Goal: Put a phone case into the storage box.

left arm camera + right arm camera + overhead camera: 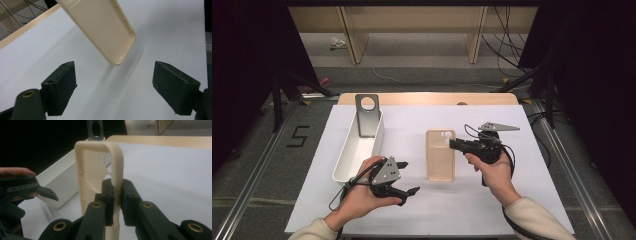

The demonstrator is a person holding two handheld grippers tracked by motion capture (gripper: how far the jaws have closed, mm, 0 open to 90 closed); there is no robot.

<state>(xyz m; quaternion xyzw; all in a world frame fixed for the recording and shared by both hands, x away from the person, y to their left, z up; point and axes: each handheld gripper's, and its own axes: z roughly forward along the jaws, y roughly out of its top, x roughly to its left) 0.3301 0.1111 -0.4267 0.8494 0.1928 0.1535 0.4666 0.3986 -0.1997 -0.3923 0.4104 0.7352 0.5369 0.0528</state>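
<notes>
right gripper (pixel 117 195) clamped on phone case (pixel 440 155) rim, lifting it | left gripper (pixel 401 177) jaws apart, empty, at case's 8 o'clock | bin (pixel 341 167) awaits

Black two-jaw tools (pixel 403 176), brass pivot screws, grey plates, cream sleeves (pixel 537 217).

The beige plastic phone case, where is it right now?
In the high view the beige plastic phone case sits mid-table, right of the white rectangular bin, its edge pinched by the right gripper.
</notes>
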